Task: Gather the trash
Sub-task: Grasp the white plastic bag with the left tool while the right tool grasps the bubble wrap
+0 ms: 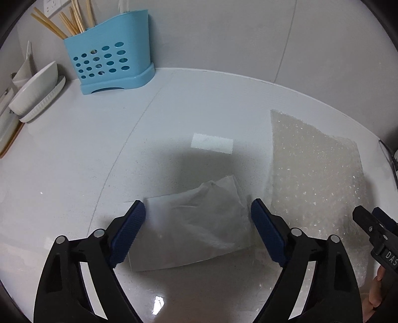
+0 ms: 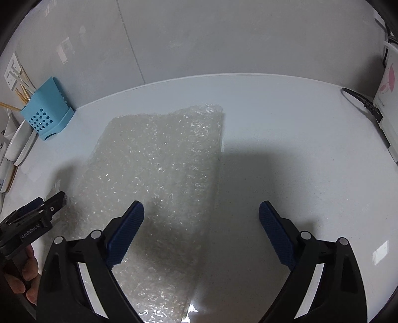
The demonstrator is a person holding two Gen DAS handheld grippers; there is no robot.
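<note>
Bowl (image 1: pixel 34 93): stood tilted on a ribbed white plate (image 1: pixel 46 101) at far left.
Blue holder (image 1: pixel 109 53): held bamboo chopsticks (image 1: pixel 72 23) against the wall.
Left tool (image 1: pixel 197 223): jaws stood wide, the crumpled tissue (image 1: pixel 199 223) between them on the worktop (image 1: pixel 74 161), untouched.
Bubble wrap (image 2: pixel 159 159): lay flat beside the tissue.
Right tool (image 2: pixel 201 223): gaped wide over the wrap's edge, holding nothing.

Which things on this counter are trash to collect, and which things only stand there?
For the job:
- crumpled paper, between the open left gripper fingers
- bubble wrap, partly under the open right gripper

Only standing there:
- blue holder with chopsticks
- white bowl
- black cable
</note>
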